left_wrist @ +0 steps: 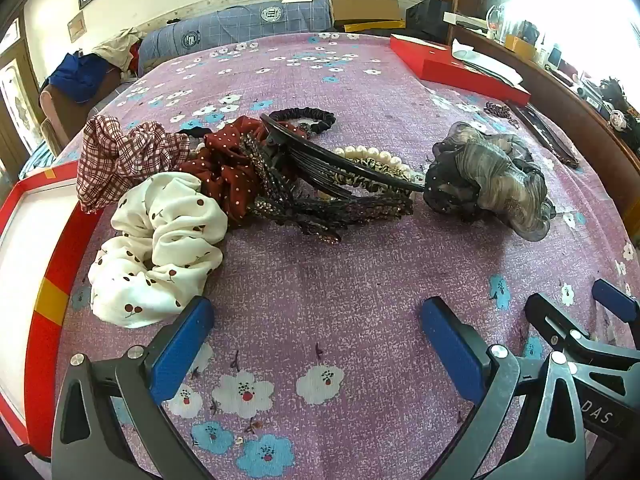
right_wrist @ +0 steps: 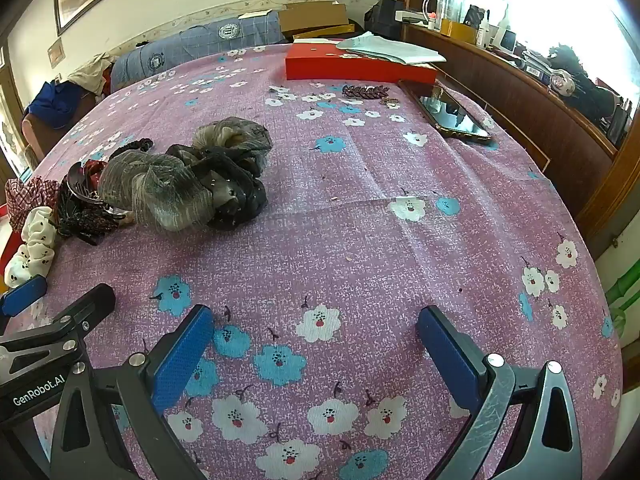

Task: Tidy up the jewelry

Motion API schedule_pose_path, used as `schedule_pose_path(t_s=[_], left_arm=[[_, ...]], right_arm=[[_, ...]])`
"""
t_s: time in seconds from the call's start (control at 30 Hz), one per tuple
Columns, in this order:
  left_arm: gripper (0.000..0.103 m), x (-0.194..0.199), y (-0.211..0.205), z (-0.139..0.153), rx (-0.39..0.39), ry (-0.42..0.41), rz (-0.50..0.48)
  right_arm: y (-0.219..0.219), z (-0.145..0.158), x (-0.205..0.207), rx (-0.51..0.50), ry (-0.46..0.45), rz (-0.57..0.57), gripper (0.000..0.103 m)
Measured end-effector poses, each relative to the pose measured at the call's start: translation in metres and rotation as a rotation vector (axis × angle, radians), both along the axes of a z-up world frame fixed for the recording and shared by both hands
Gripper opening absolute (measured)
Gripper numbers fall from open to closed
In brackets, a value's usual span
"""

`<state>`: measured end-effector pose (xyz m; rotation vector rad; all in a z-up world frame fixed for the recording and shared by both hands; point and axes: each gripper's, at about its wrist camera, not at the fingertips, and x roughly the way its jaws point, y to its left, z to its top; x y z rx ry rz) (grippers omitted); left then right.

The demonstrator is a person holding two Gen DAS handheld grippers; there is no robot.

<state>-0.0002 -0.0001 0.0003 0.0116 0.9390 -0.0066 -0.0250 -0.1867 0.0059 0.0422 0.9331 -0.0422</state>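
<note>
A phone [right_wrist: 454, 114] lies near the purple flowered bedsheet's [right_wrist: 360, 216] edge, papers [right_wrist: 390, 50] beyond it.

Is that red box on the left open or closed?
Open: the red box has no lid, and its bare white inside shows.

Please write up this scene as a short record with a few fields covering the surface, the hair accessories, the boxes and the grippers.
surface: floral purple bedspread
pile: cherry-print scrunchie, plaid scrunchie, red dotted scrunchie, black hair claw, pearl headband, touching or overlapping
apart from pile: grey gauze scrunchie, to its right
far side: red box, phone, leaf-shaped clip
left edge: open red tray
left gripper: open, holding nothing
right gripper: open, holding nothing
</note>
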Motion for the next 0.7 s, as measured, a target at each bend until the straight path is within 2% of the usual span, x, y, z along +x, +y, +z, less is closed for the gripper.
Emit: schedule_pose_path(t_s=[0.57,0.7], left_arm=[[0.103,0.0003,-0.0001,-0.0002,0.003,0.002,-0.006],[0.103,0.0026,0.0024,0.0024,0.007,0.072,-0.07]], right_arm=[[0.0006,-0.001,-0.001,0.0,-0.001,0.0,0.103],[0.001,-0.0005,-0.0016,-0.001,0.009,0.007,0.103]])
